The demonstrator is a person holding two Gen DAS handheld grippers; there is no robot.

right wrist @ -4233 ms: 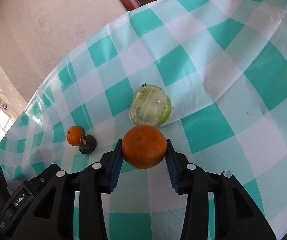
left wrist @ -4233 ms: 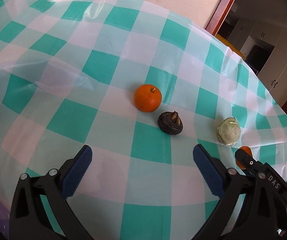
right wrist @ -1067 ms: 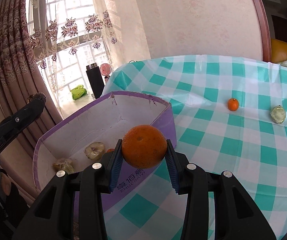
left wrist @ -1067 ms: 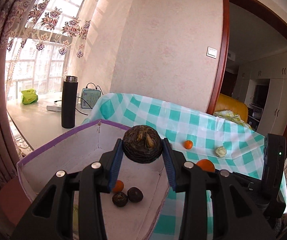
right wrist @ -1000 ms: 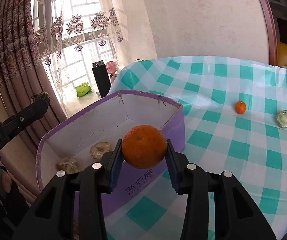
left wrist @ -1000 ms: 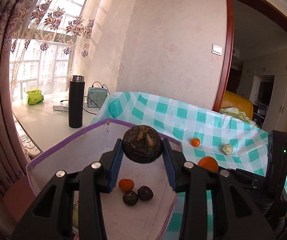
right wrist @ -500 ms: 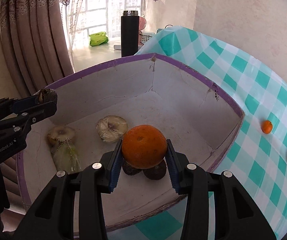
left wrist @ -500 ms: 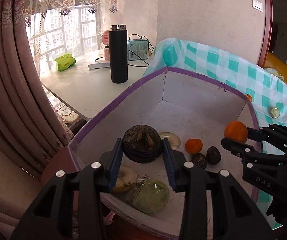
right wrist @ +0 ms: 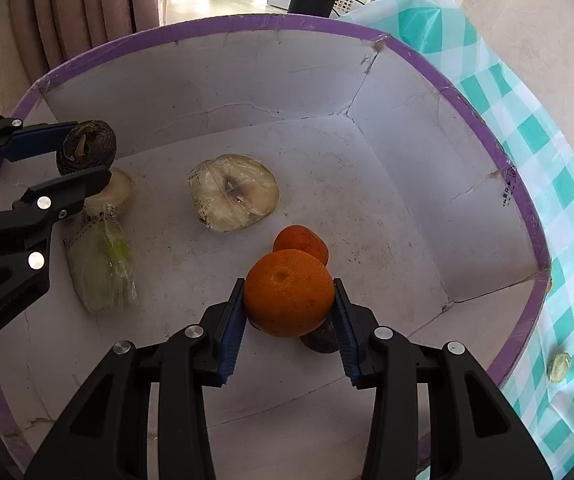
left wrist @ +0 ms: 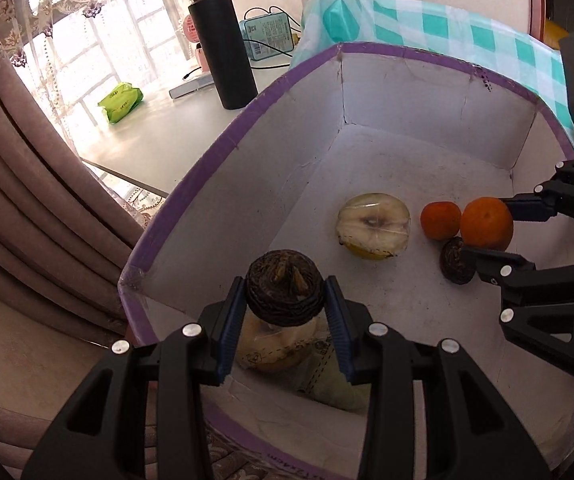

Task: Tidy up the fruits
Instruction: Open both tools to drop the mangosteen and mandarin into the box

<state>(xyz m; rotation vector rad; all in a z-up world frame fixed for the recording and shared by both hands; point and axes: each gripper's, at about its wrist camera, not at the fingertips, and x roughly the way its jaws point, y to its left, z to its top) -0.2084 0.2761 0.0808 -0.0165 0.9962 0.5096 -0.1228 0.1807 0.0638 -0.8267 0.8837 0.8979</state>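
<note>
My left gripper [left wrist: 285, 300] is shut on a dark brown wrinkled fruit [left wrist: 285, 294] and holds it over the near corner of a purple-rimmed white box [left wrist: 223, 148]. It also shows in the right wrist view [right wrist: 86, 148]. My right gripper [right wrist: 289, 304] is shut on a large orange [right wrist: 289, 293] and holds it low inside the box [right wrist: 327, 20], just above a small orange [right wrist: 301, 240] and a dark fruit [right wrist: 319, 340]. In the left wrist view the large orange [left wrist: 486, 223] hangs beside the small orange [left wrist: 440, 220] and the dark fruit [left wrist: 454, 260].
A wrapped halved pale fruit [right wrist: 233, 192] lies mid-box. Other wrapped pale fruit [right wrist: 101, 264] lies under my left gripper. A black flask [left wrist: 223, 52], a blue device [left wrist: 267, 36] and a green packet [left wrist: 121, 98] are on the sill. A pale fruit [right wrist: 559, 366] sits on the checked tablecloth [right wrist: 559, 152].
Both grippers have moved further over and down into the box, still holding their fruits. The orange now hangs close above the fruits on the box floor.
</note>
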